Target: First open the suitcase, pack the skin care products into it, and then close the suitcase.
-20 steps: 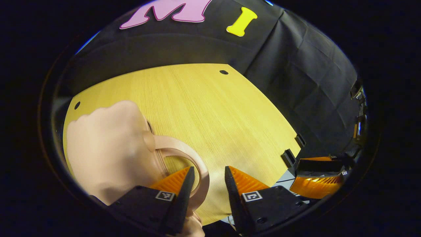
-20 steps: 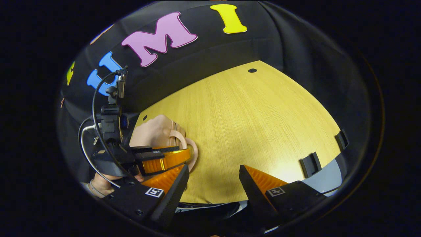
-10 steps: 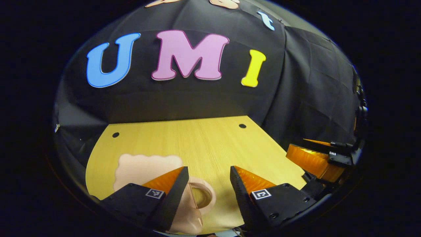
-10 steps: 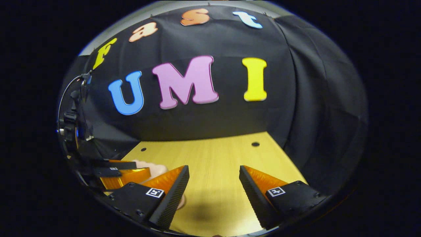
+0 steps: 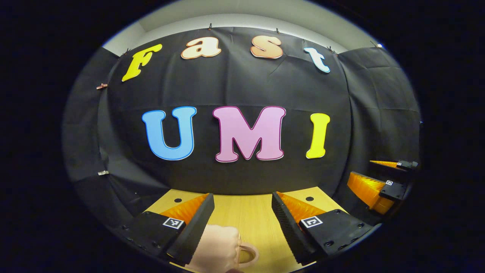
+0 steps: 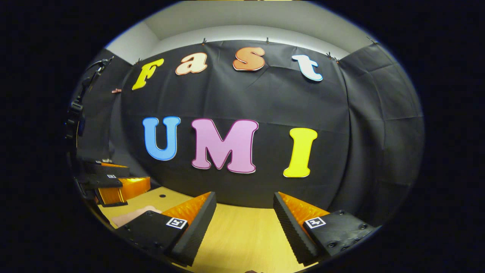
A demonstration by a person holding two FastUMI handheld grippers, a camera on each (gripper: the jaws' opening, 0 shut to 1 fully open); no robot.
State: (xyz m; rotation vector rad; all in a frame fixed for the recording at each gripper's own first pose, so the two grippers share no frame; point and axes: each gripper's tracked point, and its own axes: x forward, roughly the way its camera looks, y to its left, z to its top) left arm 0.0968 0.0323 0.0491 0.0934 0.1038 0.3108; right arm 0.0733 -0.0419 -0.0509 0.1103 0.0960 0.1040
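Suitcase [image 5: 218, 248] below raised, level left gripper [image 5: 242, 223] and right gripper [image 6: 244, 222], jaws apart

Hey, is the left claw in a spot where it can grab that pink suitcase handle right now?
Probably yes. The left claw is open, and the suitcase handle lies low between its fingers with nothing in the way. It would likely need to dip down first.

No legible wording, small square coded marker on each finger block of the left tongs [image 5: 242, 227], same markers on the right tongs [image 6: 244, 225]
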